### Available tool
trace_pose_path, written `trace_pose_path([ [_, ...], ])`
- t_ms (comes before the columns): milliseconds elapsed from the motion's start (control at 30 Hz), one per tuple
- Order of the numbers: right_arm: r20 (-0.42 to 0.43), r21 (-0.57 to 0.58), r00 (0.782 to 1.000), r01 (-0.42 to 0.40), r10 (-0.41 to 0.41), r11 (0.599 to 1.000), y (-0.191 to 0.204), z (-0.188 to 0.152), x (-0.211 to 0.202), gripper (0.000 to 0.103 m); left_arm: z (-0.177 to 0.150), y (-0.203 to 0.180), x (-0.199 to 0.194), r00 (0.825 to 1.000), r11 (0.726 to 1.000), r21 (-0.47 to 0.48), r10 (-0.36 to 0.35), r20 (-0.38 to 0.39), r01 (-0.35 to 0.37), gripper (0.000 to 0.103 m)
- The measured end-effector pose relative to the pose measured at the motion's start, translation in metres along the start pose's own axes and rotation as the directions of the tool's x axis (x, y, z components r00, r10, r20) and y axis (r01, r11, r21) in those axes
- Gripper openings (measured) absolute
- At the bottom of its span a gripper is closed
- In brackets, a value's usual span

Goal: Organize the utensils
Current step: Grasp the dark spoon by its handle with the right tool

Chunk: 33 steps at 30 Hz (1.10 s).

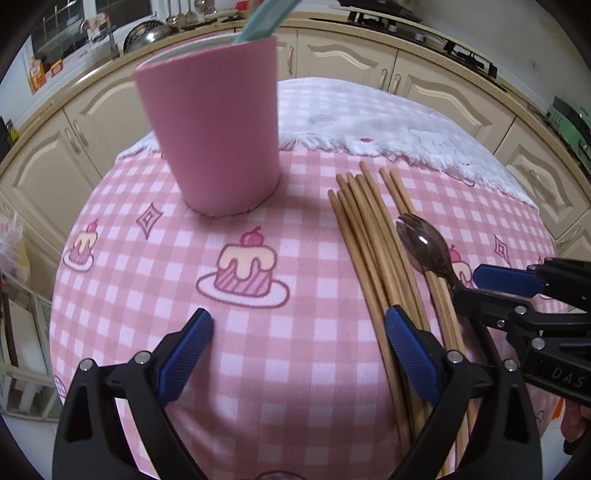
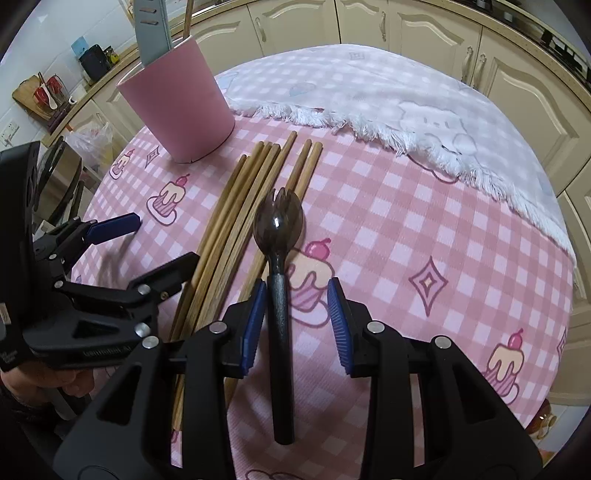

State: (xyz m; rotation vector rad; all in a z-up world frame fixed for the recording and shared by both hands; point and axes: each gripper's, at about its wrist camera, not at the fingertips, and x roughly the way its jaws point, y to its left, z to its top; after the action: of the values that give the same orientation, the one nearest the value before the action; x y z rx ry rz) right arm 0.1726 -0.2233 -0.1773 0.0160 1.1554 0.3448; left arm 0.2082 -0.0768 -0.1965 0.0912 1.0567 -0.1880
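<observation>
A pink cup (image 1: 218,129) stands on the checked cloth with a teal utensil (image 1: 258,18) in it; it also shows in the right wrist view (image 2: 177,107). Several wooden chopsticks (image 1: 373,243) lie in a bundle to its right (image 2: 243,206). A dark spork (image 2: 279,236) lies beside them (image 1: 424,245). My right gripper (image 2: 297,325) is open with its jaws on either side of the spork's handle, the left pad close to it. My left gripper (image 1: 299,354) is open and empty above the cloth, its right finger over the chopsticks.
A white fringed towel (image 2: 388,103) covers the far part of the round table (image 1: 110,280). Cream kitchen cabinets (image 1: 351,59) curve around behind it. The table edge drops off to the left and right.
</observation>
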Motion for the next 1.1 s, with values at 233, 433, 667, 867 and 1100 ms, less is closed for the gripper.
trace_pose_path([
  [233,-0.015,-0.003,0.999,0.047,-0.047,0.999,-0.004,0.004,0.002,0.03,0.006,-0.002,0.003,1.0,0.999,0.042,0.013,-0.005,-0.013,0.09],
  [433,-0.028,-0.027,0.997,0.068,-0.069,0.997,0.0,0.016,0.009,0.03,0.012,-0.008,0.004,0.999,0.997,0.056,-0.044,-0.016,0.045,0.068],
  [667,-0.04,-0.046,0.996,0.083,-0.085,0.996,0.003,0.026,0.014,0.029,0.017,-0.012,0.003,0.994,0.992,0.065,-0.106,-0.034,0.108,0.04],
  [867,-0.038,-0.036,0.996,0.075,-0.076,0.997,0.003,0.026,0.013,0.029,0.016,-0.002,0.002,0.992,0.992,0.024,-0.119,-0.04,0.12,0.039],
  [1100,-0.04,-0.044,0.996,0.083,-0.085,0.996,0.005,0.027,0.014,0.029,0.019,-0.013,0.006,0.997,0.995,0.057,-0.078,-0.014,0.079,0.039],
])
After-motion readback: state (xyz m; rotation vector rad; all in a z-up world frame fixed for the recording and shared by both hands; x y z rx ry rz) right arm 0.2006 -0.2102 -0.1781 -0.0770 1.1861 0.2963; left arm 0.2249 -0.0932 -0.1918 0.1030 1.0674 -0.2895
